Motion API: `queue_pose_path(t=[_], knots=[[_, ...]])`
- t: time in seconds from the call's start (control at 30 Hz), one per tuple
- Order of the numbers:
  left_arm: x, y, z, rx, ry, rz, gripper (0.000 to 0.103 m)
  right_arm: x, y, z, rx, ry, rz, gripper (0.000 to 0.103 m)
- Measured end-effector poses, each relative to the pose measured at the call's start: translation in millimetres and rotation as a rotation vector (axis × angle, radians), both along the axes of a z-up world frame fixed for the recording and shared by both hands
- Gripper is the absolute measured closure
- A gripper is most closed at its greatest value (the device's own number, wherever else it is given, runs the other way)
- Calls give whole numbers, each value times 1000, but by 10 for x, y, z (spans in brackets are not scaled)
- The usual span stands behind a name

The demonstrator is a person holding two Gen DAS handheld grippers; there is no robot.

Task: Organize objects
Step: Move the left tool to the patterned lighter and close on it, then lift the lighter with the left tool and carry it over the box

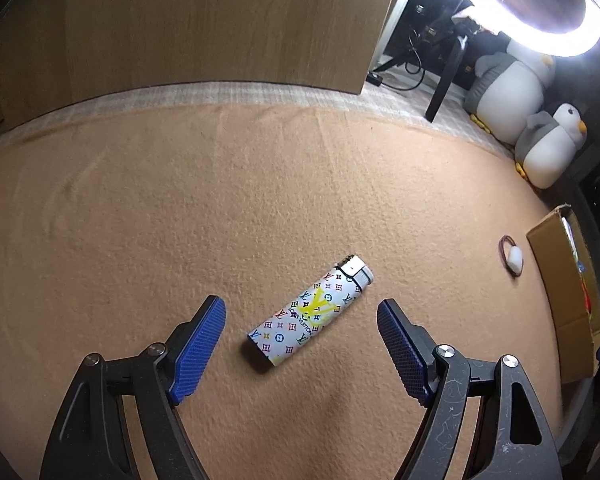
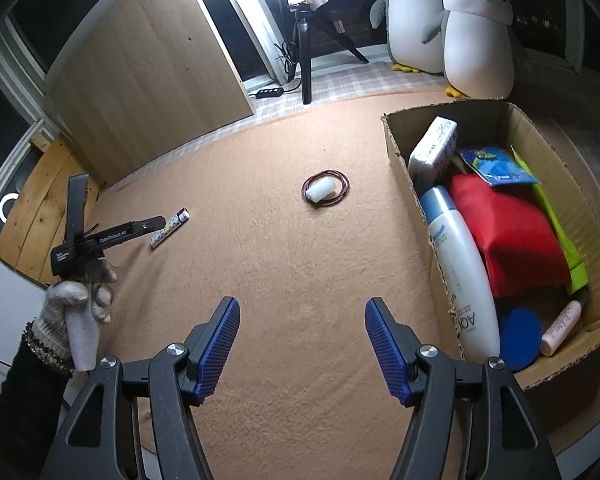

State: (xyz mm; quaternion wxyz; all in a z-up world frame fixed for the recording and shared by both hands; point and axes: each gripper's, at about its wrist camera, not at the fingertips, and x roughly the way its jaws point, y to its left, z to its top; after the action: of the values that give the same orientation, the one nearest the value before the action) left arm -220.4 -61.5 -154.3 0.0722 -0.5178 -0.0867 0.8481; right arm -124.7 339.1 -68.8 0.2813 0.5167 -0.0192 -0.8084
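Note:
A white lighter (image 1: 310, 311) with a coloured monogram print lies flat on the tan blanket (image 1: 180, 220), its metal cap toward the upper right. My left gripper (image 1: 301, 307) hangs open just above it, blue pads apart on either side, not touching. In the right wrist view the same lighter (image 2: 170, 227) lies at the far left under the left gripper's fingers (image 2: 150, 225), held by a gloved hand (image 2: 78, 304). My right gripper (image 2: 302, 307) is open over bare blanket with nothing between its pads. A dark red hair tie with a small white cylinder (image 2: 321, 191) lies mid-blanket.
A cardboard box (image 2: 396, 148) at the right holds a white bottle (image 2: 464, 272), a red pouch (image 2: 508, 236), a blue lid and other items. Two plush penguins (image 2: 476, 36), a ring light on a tripod (image 2: 306, 48) and a wooden panel (image 2: 140, 76) stand beyond the blanket.

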Motion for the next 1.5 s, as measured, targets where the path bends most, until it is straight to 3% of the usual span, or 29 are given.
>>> queue_pose_path(t=[0.43,0.63,0.8,1.0,1.17,1.3,1.5], knots=[[88,308,-60,-1,-22,-75,34,1,-7,-30,7,-20,-7,42],[37,421,-31,-72,-20,-64,35,22,-49,-66,0,-27,8,42],[-87,549,-45,-154,-24,-94,47,23,-25,-102,-3,-38,6,42],[-139,629,-51,-189,-23,-124,59,34,28,-103,-4,-38,-3,42],[-118,654,-28,-184,-23,-139,77,28,67,-101,-8,-39,-13,42],[-69,690,-17,-193,-9,-146,78,6,62,-105,-10,-40,-12,42],[85,701,-3,-146,-9,-126,78,-9,31,-113,-10,-41,-3,42]])
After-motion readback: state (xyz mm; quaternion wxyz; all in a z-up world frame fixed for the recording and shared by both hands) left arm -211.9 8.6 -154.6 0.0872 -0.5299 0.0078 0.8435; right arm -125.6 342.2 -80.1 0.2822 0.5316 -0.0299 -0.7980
